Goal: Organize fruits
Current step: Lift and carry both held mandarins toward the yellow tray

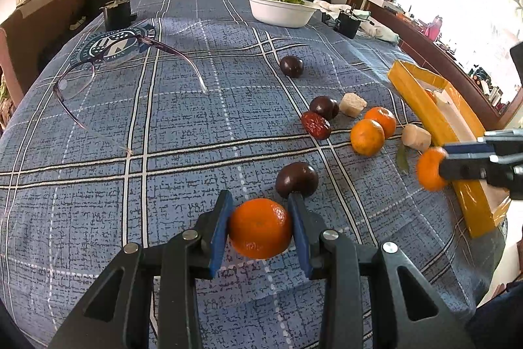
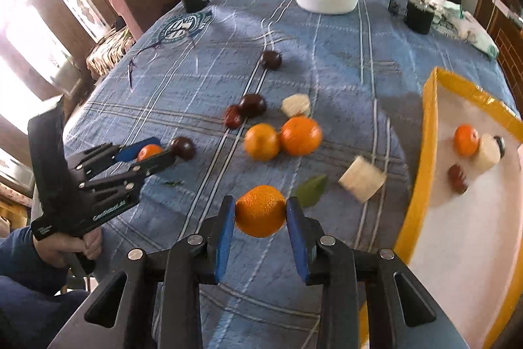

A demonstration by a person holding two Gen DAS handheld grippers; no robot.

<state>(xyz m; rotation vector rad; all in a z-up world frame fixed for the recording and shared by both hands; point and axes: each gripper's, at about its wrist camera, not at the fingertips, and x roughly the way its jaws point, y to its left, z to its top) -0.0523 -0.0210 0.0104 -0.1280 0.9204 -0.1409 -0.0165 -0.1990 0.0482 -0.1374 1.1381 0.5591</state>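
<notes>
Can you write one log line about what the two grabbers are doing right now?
left gripper: shut on tangerine | right gripper: shut on tangerine | yellow-rimmed tray: some fruit inside | more fruit on cloth

We've got two wrist fisheyes, both close above the blue plaid tablecloth (image 1: 163, 152), angled down fwd. Left cam sits on the table's left, right cam nearer the yellow-rimmed tray (image 2: 428, 133). Both share the mid-table fruit cluster & white bowl (image 2: 327, 0); each sees the other gripper.
</notes>
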